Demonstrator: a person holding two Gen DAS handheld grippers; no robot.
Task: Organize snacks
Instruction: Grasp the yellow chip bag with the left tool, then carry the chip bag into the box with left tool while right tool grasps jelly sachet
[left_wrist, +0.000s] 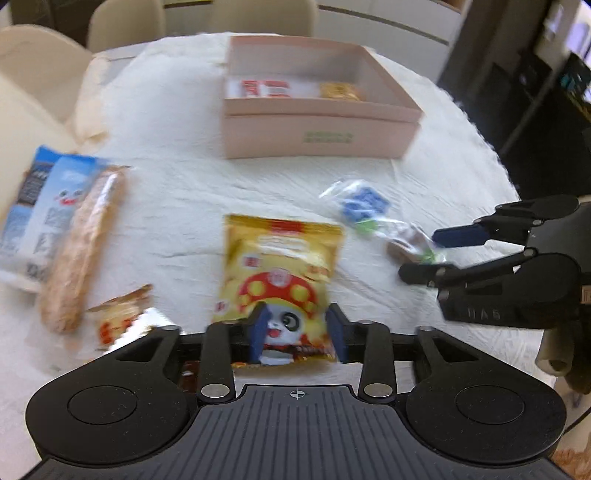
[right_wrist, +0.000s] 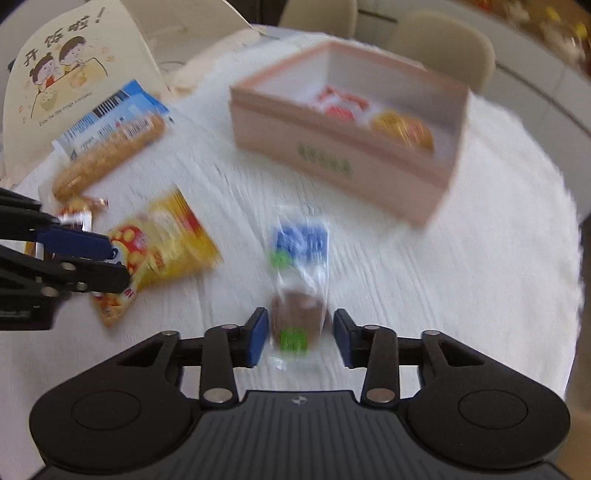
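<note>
1. White crinkled cloth (left_wrist: 177, 206) covers the round table, with cream chairs (left_wrist: 125, 22) standing behind it.
2. Nearest, the left gripper (left_wrist: 297, 334) has its blue pads spread on either side of the lower end of a yellow foil snack bag printed with a panda in a red spotted cap (left_wrist: 280, 266); the bag lies flat on the cloth and, through the blur, I cannot tell if the pads touch it.
3. To its right, the right gripper (right_wrist: 300, 338) straddles the brown end of a clear wrapper with blue and green labels (right_wrist: 299, 273), jaws parted with a gap on each side.
4. Left of the yellow bag lie a small red-and-orange packet (left_wrist: 118, 317), a long tan bread stick in clear film (left_wrist: 81, 254) and pale blue packets (left_wrist: 44, 206).
5. Farther back stands an open pink cardboard box (left_wrist: 317, 136), already holding a red-and-white packet (left_wrist: 264, 88) and a golden one (left_wrist: 340, 91).
</note>
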